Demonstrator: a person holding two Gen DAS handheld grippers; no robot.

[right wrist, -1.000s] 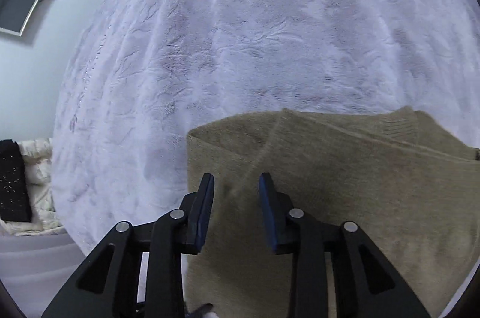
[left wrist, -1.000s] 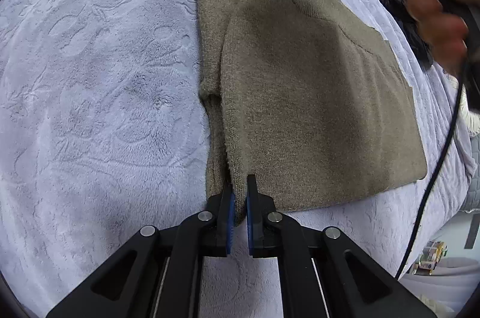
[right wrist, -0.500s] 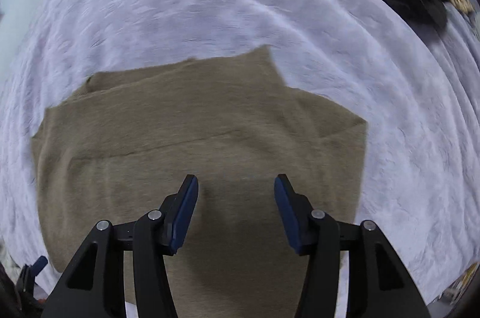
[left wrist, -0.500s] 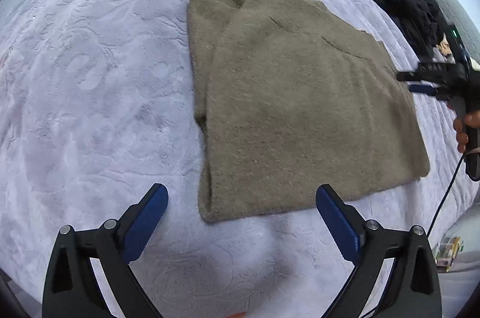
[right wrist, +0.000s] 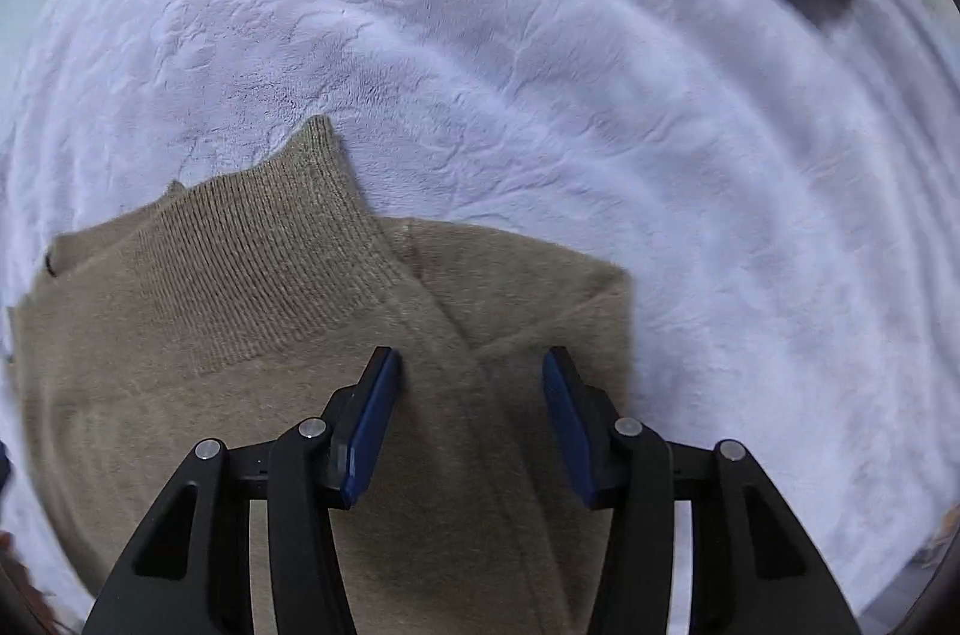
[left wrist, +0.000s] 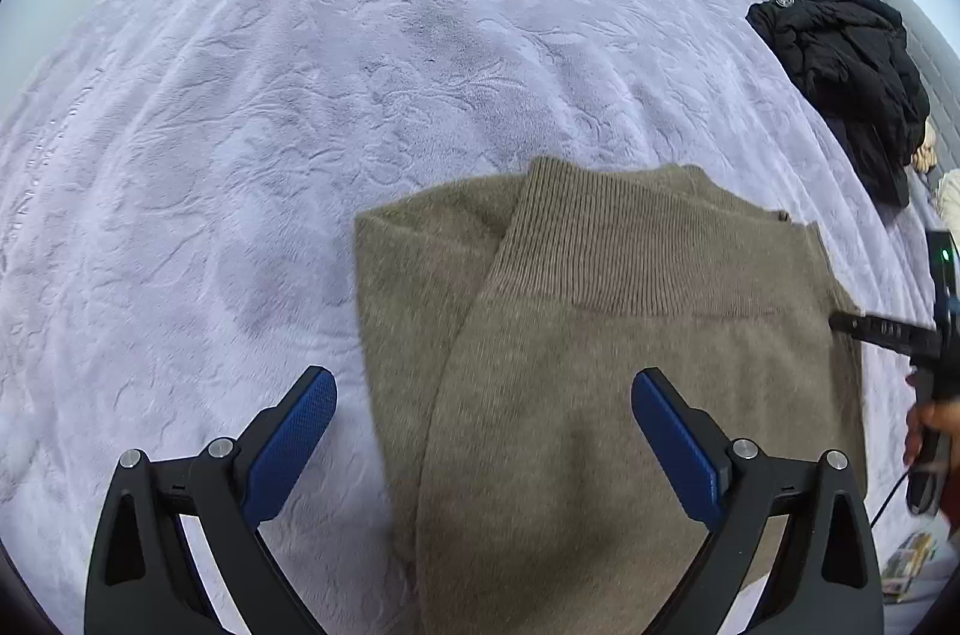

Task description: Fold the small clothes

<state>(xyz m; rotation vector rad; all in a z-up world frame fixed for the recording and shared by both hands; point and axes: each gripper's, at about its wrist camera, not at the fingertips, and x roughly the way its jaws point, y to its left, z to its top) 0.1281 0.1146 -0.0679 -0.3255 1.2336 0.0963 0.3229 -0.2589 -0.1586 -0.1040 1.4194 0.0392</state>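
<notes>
Left claw (left wrist: 483,398) is held wide open over the folded tan sweater (left wrist: 630,365), nothing gripped. Right claw (right wrist: 471,377), half open and just closing slightly, grips nothing. Sweater is laid flat on the lilac bed (left wrist: 300,95); no containers are seen.

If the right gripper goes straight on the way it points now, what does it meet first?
Most likely the folded brown sweater: the right gripper, fingers apart, points down onto it. How far above it hangs is unclear.

A home bedroom: a wide bed was covered by a plush lavender blanket with an embossed floral pattern (left wrist: 372,53), a crumpled black padded jacket (left wrist: 852,65) lay at its far edge, and plain pale walls stood behind.
</notes>
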